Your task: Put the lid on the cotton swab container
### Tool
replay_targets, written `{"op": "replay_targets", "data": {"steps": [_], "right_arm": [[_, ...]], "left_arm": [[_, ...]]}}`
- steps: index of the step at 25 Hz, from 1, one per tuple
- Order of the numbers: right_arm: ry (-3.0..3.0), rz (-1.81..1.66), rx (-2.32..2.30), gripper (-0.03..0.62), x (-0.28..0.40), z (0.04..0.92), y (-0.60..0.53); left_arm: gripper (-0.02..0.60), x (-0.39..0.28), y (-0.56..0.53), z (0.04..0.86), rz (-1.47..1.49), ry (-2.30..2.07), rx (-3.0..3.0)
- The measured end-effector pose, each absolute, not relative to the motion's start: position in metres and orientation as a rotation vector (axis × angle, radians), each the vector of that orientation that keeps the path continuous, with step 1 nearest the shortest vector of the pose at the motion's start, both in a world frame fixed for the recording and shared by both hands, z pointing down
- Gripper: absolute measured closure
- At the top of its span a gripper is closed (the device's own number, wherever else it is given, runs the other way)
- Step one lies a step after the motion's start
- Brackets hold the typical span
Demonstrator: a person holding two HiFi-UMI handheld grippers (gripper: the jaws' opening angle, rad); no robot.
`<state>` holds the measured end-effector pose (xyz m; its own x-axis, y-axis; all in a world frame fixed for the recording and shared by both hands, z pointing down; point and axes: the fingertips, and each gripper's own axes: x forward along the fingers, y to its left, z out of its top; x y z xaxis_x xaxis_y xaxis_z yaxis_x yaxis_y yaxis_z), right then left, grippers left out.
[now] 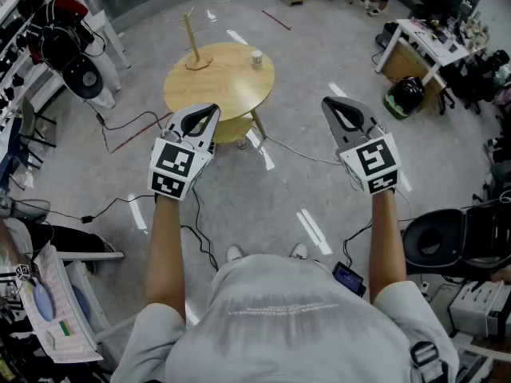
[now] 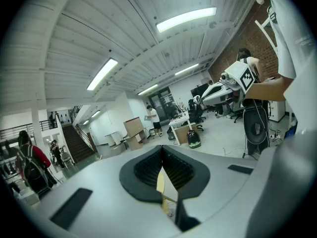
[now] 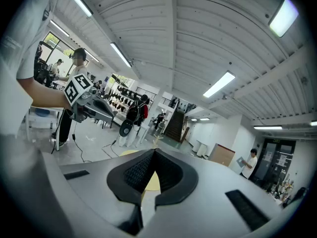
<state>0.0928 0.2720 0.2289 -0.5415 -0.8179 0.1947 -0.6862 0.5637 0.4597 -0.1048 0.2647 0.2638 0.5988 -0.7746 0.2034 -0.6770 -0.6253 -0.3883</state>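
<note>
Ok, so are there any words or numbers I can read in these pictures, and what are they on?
No text here can be read.
Print on the back of the person's shirt: too blurred to read.
Print on the printed sheets at lower left: too small to read.
The marker cube on the left gripper and the one on the right gripper: black-and-white square patterns, not letters.

Ahead of you, round wooden table (image 1: 219,90) on grey floor (image 1: 319,62). Wooden stand (image 1: 194,53) with upright stick sits near table's far-left edge. Black cables (image 1: 128,121) snake across floor on your left. Green-black bag (image 1: 406,96) beside white desk (image 1: 423,45), far right. Black chair (image 1: 443,242) close at your right.
</note>
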Motion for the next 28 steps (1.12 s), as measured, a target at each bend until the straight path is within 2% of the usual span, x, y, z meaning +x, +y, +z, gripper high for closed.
{"op": "replay_targets", "data": {"steps": [18, 28], "right_arm": [[-2.431, -0.447, 1.241, 0.566, 0.137, 0.242, 0.258], [-2.522, -0.426, 1.142, 0.566, 0.212, 0.253, 0.250]], "left_arm": [[0.563, -0.079, 0.263, 0.272, -0.554, 1.252, -2.562], [0.563, 0.000, 0.261, 0.284, -0.553, 1.391, -2.529]]}}
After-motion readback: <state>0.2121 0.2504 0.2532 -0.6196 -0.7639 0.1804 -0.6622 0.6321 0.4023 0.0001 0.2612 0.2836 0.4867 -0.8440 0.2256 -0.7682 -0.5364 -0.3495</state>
